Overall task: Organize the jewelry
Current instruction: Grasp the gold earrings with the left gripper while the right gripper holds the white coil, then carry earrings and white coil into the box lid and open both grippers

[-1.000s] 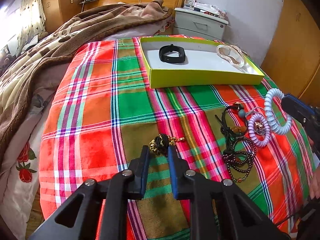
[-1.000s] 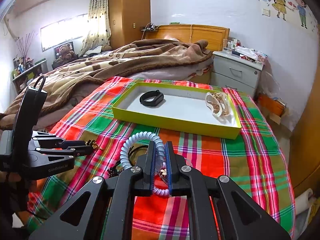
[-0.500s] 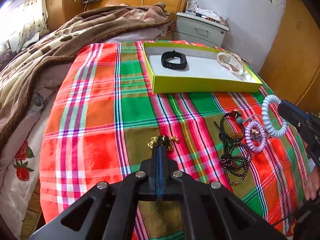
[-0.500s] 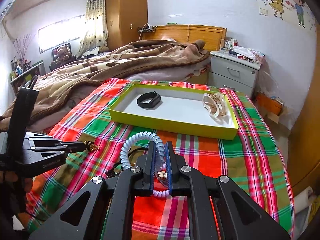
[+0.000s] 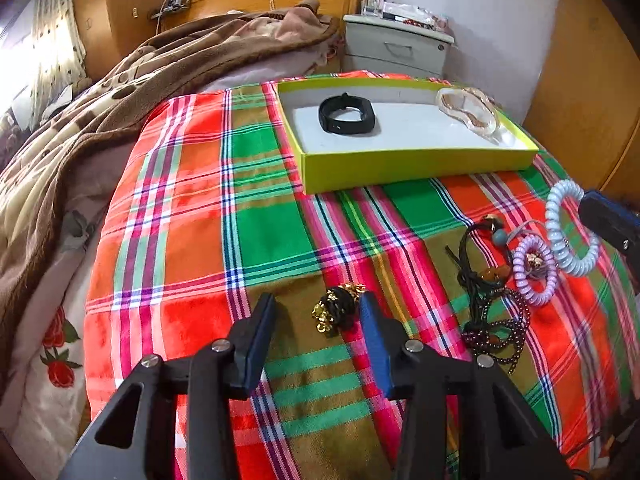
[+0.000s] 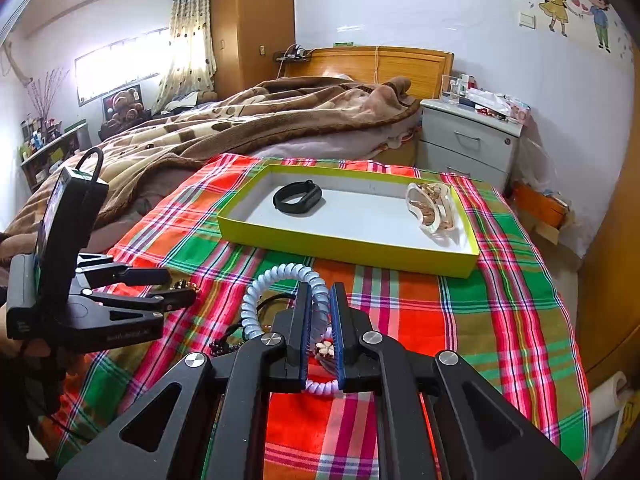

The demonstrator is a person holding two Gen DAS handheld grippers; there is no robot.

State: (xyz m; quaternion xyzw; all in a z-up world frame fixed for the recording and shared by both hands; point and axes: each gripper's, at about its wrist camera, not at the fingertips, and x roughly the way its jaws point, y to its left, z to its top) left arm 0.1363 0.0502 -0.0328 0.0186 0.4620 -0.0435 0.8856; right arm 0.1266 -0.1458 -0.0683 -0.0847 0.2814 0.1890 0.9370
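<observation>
Opening at this moment, the left gripper has its jaws spread on either side of a black-and-gold trinket, which lies loose on the plaid cloth with neither pad pressing it. The right gripper is clamped on a pale blue coil bracelet. Beyond them, the yellow-green tray contains a black band and a clear bangle.
</observation>
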